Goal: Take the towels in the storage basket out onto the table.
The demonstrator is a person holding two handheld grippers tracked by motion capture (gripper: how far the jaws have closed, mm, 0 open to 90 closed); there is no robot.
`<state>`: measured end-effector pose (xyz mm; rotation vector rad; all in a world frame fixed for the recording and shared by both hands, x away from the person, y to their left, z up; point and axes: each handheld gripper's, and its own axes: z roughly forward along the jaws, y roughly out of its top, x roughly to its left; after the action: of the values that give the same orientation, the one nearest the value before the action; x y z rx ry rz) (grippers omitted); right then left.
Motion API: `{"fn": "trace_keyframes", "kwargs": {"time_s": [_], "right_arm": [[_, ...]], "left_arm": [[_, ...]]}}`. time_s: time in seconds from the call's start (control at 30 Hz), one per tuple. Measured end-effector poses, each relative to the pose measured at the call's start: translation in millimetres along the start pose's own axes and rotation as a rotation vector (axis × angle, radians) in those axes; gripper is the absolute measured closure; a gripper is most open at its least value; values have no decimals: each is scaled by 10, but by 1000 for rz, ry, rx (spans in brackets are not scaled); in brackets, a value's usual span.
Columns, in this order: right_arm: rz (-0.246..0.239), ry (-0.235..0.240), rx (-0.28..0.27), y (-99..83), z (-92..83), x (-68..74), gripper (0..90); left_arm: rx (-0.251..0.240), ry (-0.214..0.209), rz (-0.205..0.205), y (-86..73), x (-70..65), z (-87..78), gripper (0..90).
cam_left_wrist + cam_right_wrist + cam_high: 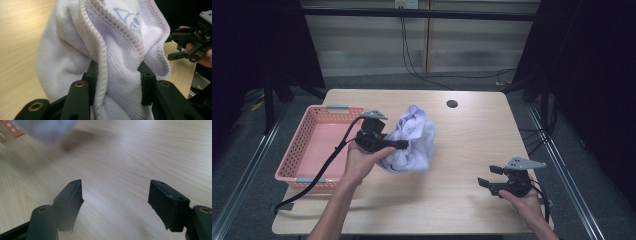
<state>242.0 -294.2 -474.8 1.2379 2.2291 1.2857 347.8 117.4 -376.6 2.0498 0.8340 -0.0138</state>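
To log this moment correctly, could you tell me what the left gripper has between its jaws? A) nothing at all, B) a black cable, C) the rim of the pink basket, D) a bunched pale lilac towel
D: in the left gripper view the jaws of the left gripper press on a thick fold of the bunched pale lilac towel, which the high view shows beside the pink basket.
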Motion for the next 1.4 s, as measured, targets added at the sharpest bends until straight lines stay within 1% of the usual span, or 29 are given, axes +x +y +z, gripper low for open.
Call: {"fn": "trace_keyframes", "kwargs": {"time_s": [0.03, 0.07, 0.1, 0.13, 0.17, 0.2, 0.27, 0.3, 0.4, 0.47, 0.5, 0.57, 0.63, 0.67, 0.7, 0.73, 0.77, 0.8, 0.83, 0.9, 0.97, 1.0, 1.07, 1.13, 1.2, 1.27, 1.3, 1.33, 1.4], "right_arm": [[-2, -1, 1, -1, 1, 1, 273], [-2, 3, 3, -1, 4, 3, 273], [-1, 3, 4, -1, 7, 6, 273], [-6, 4, 5, -1, 12, 6, 273], [-10, 3, 7, -1, 14, 8, 273], [-9, 5, 8, 1, 14, 17, 273], [-10, 4, 6, 2, 13, 25, 273], [-12, 4, 7, 2, 13, 26, 273], [-10, 4, 9, 0, 24, 21, 272], [-9, 5, 12, 1, 36, 32, 273], [-16, 8, 15, 1, 41, 39, 272], [-24, 13, 15, 5, 52, 63, 273], [-28, 21, 18, 9, 68, 85, 272], [-30, 22, 22, 11, 81, 99, 272], [-33, 25, 27, 14, 93, 114, 272], [-34, 31, 28, 19, 106, 131, 272], [-36, 35, 29, 27, 121, 152, 272], [-42, 41, 31, 39, 134, 175, 272], [-49, 48, 29, 54, 145, 199, 272], [-59, 63, 29, 90, 169, 264, 264], [-76, 80, 28, 129, 196, 339, 264], [-84, 88, 29, 148, 215, 374, 264], [-98, 109, 30, 192, 264, 441, 264], [-102, 120, 30, 233, 309, 489, 264], [-102, 141, 26, 294, 368, 541, 264], [-111, 161, 22, 366, 431, 611, 276], [-118, 170, 19, 406, 462, 648, 283], [-122, 185, 15, 448, 496, 684, 292], [-135, 212, 8, 530, 566, 757, 317]], "left_arm": [[15, 3, 12, -36, -27, 71, 629], [16, -1, 13, -59, -43, 119, 630], [32, -14, 17, -85, -54, 178, 631], [47, -16, 26, -102, -58, 215, 632], [52, -11, 25, -131, -56, 271, 633], [66, -16, 19, -152, -46, 310, 633], [84, -11, 27, -202, -41, 378, 633], [96, -18, 21, -228, -44, 413, 632], [126, -16, 35, -313, -50, 519, 630], [120, -33, 16, -402, -25, 597, 626], [116, -32, 4, -458, -3, 639, 622], [162, -3, 12, -548, 25, 717, 610], [147, -28, 7, -617, 57, 750, 583], [140, -31, -3, -634, 59, 748, 557], [125, -37, 0, -643, 52, 740, 529], [127, -39, 7, -644, 46, 728, 494], [118, -47, 12, -642, 32, 716, 458], [114, -33, 24, -638, 15, 689, 415], [115, -22, 35, -633, 3, 658, 369], [86, -18, 46, -637, -2, 573, 306], [69, -28, 37, -647, 18, 480, 274], [66, -25, 38, -655, 20, 434, 257], [62, -27, 35, -669, 5, 356, 238], [48, -27, 33, -680, -29, 278, 226], [32, -39, 39, -689, -71, 196, 223], [32, -22, 50, -700, -127, 117, 224], [30, -21, 59, -713, -154, 75, 230], [26, -20, 57, -733, -184, 34, 259], [24, -7, 74, -801, -248, -45, 328]]}}
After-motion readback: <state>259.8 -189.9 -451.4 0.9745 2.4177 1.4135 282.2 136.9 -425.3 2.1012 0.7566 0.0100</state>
